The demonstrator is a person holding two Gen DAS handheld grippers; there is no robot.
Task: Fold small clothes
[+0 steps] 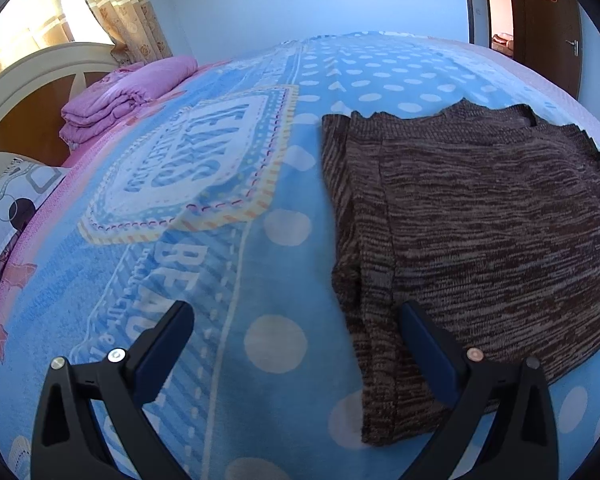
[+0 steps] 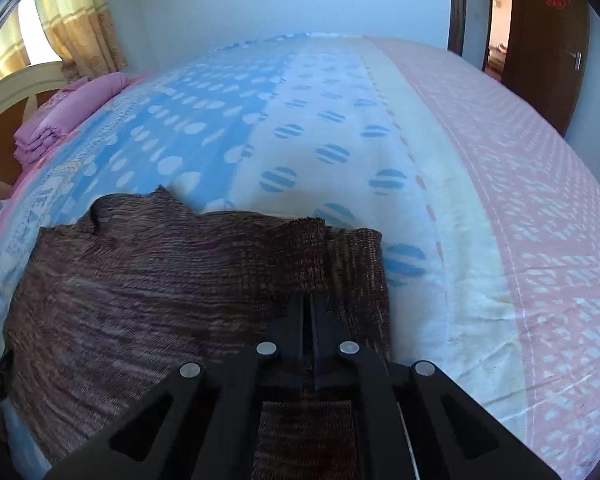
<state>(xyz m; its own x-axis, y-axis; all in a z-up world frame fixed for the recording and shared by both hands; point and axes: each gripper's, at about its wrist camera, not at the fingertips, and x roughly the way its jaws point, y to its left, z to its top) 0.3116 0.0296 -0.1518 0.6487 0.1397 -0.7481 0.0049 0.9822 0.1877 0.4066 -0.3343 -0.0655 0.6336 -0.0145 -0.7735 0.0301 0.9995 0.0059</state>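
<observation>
Brown marled knit top flat on bed, right hand-held gripper pinching edge

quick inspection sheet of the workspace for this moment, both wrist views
surface: bed covered by a blue polka-dot blanket with printed lettering; a pink patterned sheet along its far side
job's things: brown knit garment lying mostly flat, one side already folded in; its other side edge is bunched and raised at the right gripper
clutter: folded pink quilt and a patterned pillow by the headboard
grippers: left gripper open, hovering over the garment's folded side; right gripper shut on the garment's edge
cables: nothing seen
surroundings: white and wood headboard, yellow curtains, open brown door with a red decoration
</observation>
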